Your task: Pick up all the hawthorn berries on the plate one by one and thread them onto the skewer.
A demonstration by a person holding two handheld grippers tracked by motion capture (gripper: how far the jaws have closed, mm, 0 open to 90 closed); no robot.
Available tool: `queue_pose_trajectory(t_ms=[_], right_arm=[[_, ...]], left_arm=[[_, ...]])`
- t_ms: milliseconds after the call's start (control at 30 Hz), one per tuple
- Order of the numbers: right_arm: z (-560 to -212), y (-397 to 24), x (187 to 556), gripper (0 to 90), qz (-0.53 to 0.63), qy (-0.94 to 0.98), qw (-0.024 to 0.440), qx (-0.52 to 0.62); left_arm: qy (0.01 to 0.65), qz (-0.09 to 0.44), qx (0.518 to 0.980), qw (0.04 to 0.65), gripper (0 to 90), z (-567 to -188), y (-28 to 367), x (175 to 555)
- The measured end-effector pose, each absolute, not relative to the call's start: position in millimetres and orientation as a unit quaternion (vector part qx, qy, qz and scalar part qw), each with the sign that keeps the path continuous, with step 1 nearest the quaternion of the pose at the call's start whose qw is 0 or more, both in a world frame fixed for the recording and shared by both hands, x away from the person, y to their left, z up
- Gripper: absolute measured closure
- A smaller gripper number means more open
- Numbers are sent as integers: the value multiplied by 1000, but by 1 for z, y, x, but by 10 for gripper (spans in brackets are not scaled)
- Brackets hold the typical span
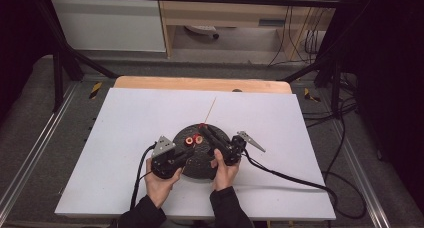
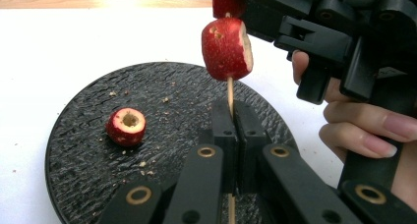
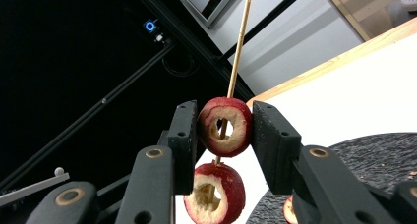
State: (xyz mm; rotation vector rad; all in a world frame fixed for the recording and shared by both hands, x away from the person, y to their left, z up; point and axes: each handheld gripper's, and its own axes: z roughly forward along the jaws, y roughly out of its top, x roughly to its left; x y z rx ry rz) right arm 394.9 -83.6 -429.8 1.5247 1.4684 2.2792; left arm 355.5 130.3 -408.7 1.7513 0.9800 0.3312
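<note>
— Why both tools?
— Left gripper point(image 2: 231, 135) pinches the thin wooden skewer point(image 2: 229, 94) steady; right gripper point(image 3: 223, 130) clamps a cored red fruit point(image 3: 225, 126) above the round black slate plate point(image 2: 88, 150) — threading it.

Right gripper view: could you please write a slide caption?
Right tongs clamp a cored red fruit threaded on a wooden skewer.

Red fruit point(image 2: 226, 48), black speckled plate point(image 2: 83, 150), white table point(image 1: 125, 118).

beyond my white table top point(image 1: 125, 138) i see grey floor point(image 1: 30, 118), a black frame point(image 1: 65, 53), a pale wooden cabinet point(image 1: 225, 13) and cables point(image 1: 300, 38) trailing; the sides are dark.
</note>
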Motion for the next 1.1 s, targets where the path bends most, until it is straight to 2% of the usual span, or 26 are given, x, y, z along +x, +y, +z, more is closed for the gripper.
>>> queue_pose_trajectory(t_ms=[133, 400, 700, 833, 1100], right_arm=[[-429, -84, 395, 625, 728, 481, 14, 488], [-416, -97, 398, 409, 701, 535, 32, 469], [-409, -113, 403, 161, 616, 645, 64, 447], [-408, -118, 405, 110, 583, 682, 74, 436], [-404, -126, 412, 53, 529, 735, 57, 420]], left_arm=[[407, 138, 733, 527, 883, -409, 133, 356], [402, 131, 741, 522, 883, -416, 146, 355], [383, 142, 760, 506, 883, -416, 167, 349], [380, 142, 768, 495, 882, -417, 181, 345], [381, 148, 777, 479, 882, -419, 209, 336]])
